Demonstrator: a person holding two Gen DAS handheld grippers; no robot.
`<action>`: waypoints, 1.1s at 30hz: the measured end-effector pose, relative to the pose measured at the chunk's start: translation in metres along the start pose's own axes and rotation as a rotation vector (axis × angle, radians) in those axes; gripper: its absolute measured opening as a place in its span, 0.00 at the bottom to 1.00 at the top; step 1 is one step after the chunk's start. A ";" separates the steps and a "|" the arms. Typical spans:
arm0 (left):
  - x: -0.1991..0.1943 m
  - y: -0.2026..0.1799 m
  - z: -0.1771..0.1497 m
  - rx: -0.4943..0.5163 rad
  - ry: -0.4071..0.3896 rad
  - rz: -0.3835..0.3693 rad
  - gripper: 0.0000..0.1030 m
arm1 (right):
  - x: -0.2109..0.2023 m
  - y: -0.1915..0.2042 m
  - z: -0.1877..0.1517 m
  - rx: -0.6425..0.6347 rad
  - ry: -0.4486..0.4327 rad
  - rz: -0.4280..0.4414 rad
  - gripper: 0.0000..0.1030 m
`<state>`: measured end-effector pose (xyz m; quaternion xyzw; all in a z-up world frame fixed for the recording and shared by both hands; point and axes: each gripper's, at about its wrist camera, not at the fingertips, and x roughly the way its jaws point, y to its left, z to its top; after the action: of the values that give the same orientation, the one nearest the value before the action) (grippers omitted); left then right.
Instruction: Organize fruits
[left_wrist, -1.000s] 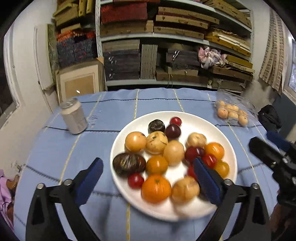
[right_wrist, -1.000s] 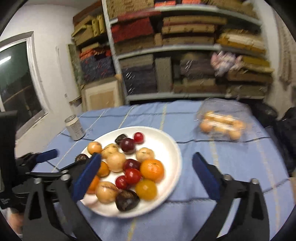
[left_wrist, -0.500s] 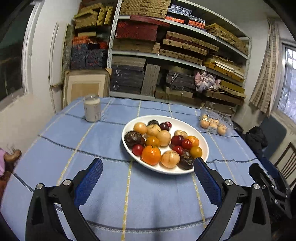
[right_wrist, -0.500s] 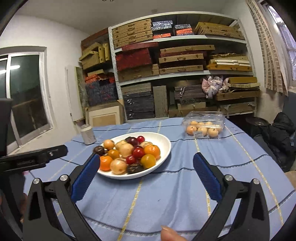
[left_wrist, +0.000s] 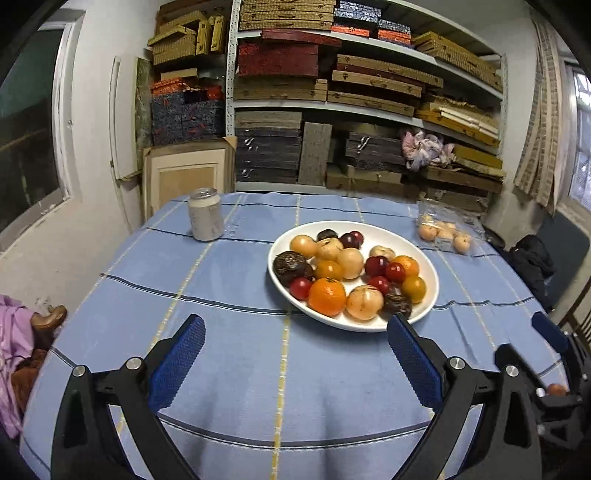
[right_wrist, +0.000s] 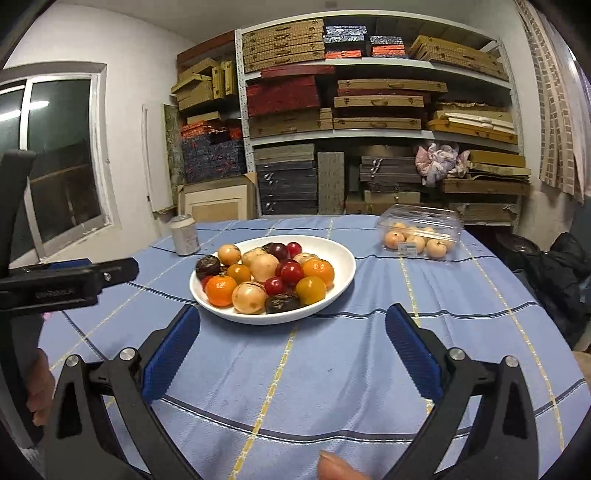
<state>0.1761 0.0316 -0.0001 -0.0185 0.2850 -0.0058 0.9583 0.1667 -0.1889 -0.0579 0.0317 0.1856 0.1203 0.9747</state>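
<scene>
Both held wide and empty over the bench's (left_wrist: 229, 369) near edge: left gripper (left_wrist: 295, 363), right gripper (right_wrist: 293, 352). Fruits (right_wrist: 266, 277) heaped on white plate (right_wrist: 343, 269) mid-bench; clear fruit box (right_wrist: 419, 232) near far right edge.

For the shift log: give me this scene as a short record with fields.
surface: round table with blue cloth
plate: white plate, holding mixed fruit, near the table's middle
can: upright can, far left of the plate
box: clear plastic box of pale fruit, far right of the plate
left gripper: open, empty
right gripper: open, empty
</scene>
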 end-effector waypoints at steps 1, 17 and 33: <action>0.001 0.001 0.000 -0.007 0.011 0.011 0.97 | 0.002 0.002 -0.001 -0.006 0.008 -0.010 0.96; -0.001 -0.007 -0.005 0.033 0.054 0.219 0.97 | 0.003 0.016 -0.006 -0.042 0.029 -0.014 0.96; -0.007 -0.025 -0.014 0.070 0.042 0.131 0.96 | 0.003 0.019 -0.007 -0.050 0.035 -0.001 0.96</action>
<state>0.1627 0.0065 -0.0076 0.0340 0.3055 0.0464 0.9505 0.1621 -0.1699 -0.0635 0.0052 0.1997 0.1249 0.9719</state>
